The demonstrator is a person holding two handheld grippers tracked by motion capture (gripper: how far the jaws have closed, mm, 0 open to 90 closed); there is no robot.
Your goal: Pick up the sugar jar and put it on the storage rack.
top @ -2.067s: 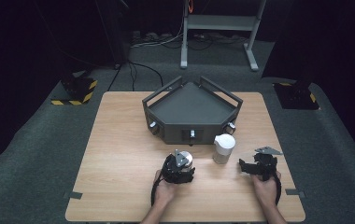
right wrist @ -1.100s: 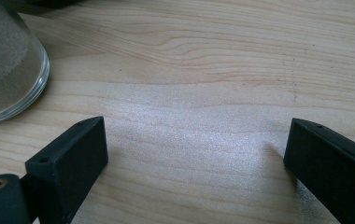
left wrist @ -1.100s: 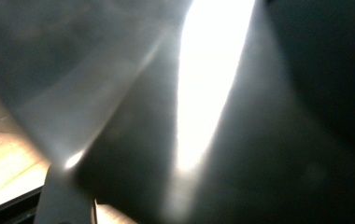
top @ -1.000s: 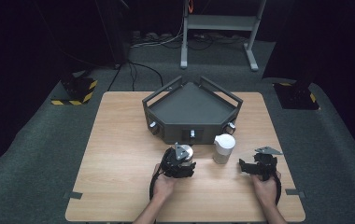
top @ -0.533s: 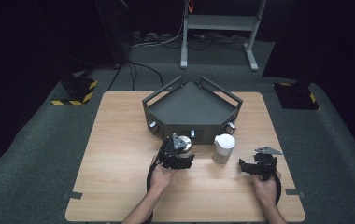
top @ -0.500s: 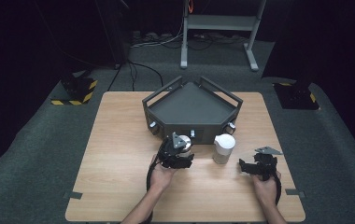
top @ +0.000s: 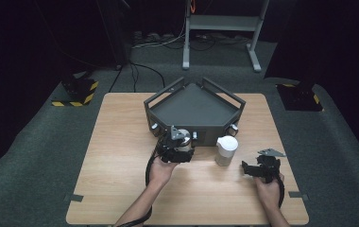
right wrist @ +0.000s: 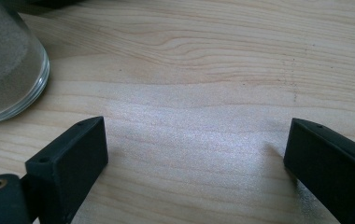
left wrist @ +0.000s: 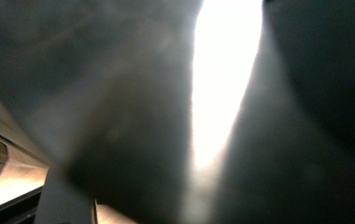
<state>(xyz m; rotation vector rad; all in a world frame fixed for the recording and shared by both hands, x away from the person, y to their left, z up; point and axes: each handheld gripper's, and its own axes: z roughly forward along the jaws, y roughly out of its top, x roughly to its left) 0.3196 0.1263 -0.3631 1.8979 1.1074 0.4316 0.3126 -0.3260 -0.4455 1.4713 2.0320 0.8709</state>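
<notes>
high view, left gripper (top: 175, 145): at the front wall of the dark tray (top: 194, 101), at 6 o'clock from the tray's middle; it seems clamped on a small round pale-topped thing (top: 183, 135), though blur keeps me from naming it.
high view, right gripper (top: 258, 169): low on the wooden table (top: 121, 142), at 4 o'clock from the white cup (top: 226, 150), well clear of it.
high view, step in hand: by my reading, 1 item is being carried to the tray; lifting it over the front wall and setting it on the tray floor comes next, and that needs height enough to clear the rim.
high view, containers: the tray floor looks bare; the cup stands upright just in front of the tray's right front corner, and whether it holds anything i cannot tell.
left gripper view: a blurred dark mass with 1 bright streak sits hard against the lens, probably the held thing between the closed-down jaws.
right gripper view: the 2 black jaws stand wide apart over bare wood (right wrist: 189, 70), nothing between them; a frosted glass wall (right wrist: 5, 60) sits at 10 o'clock.
</notes>
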